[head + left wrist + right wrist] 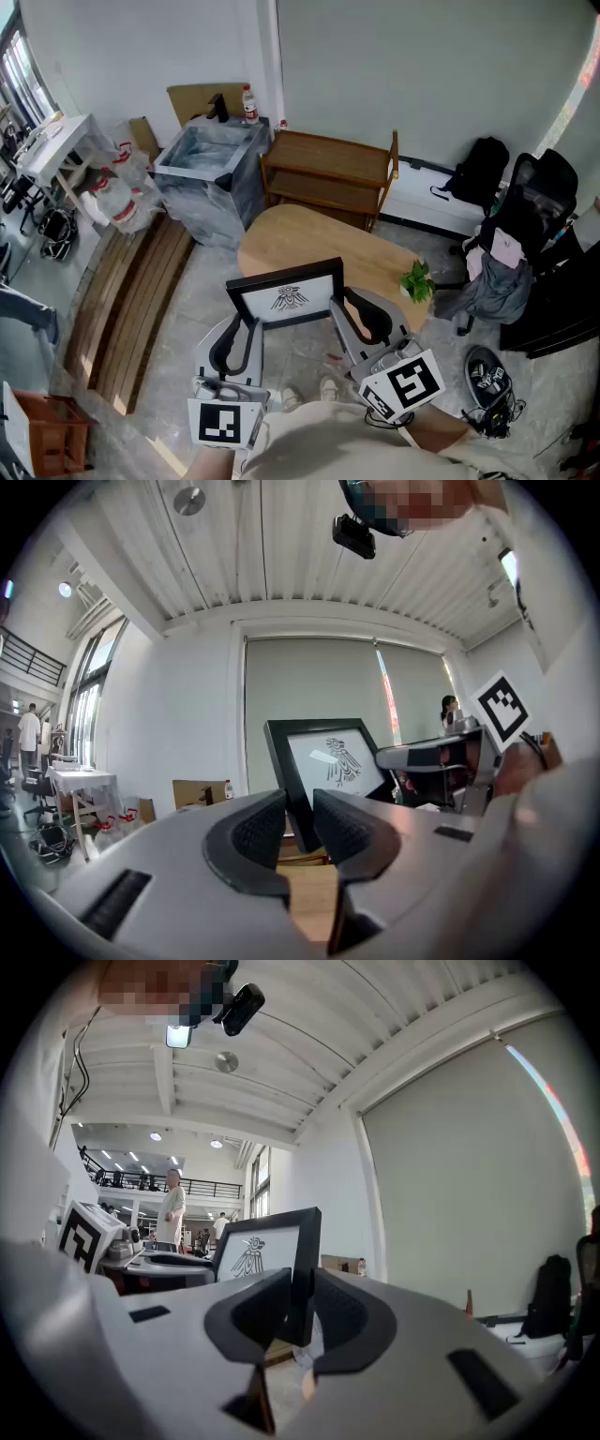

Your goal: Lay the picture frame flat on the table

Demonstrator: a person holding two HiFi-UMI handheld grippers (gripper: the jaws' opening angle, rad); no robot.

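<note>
Currently upright: picture frame (pixel 286 292), black border, white print with a bird figure, held at the near edge of the round wooden tabletop (pixel 300 239). Left tongs (pixel 300 827) clenched on its left rail; right tongs (pixel 302 1312) clenched on its right rail. Probably light and stiff — any glazing fragile, smooth border liable to slip. Best hold: both side rails, tipped back evenly.

Bright, even daylight, soft shadows, heavy fisheye curve and black corners in both gripper views.
</note>
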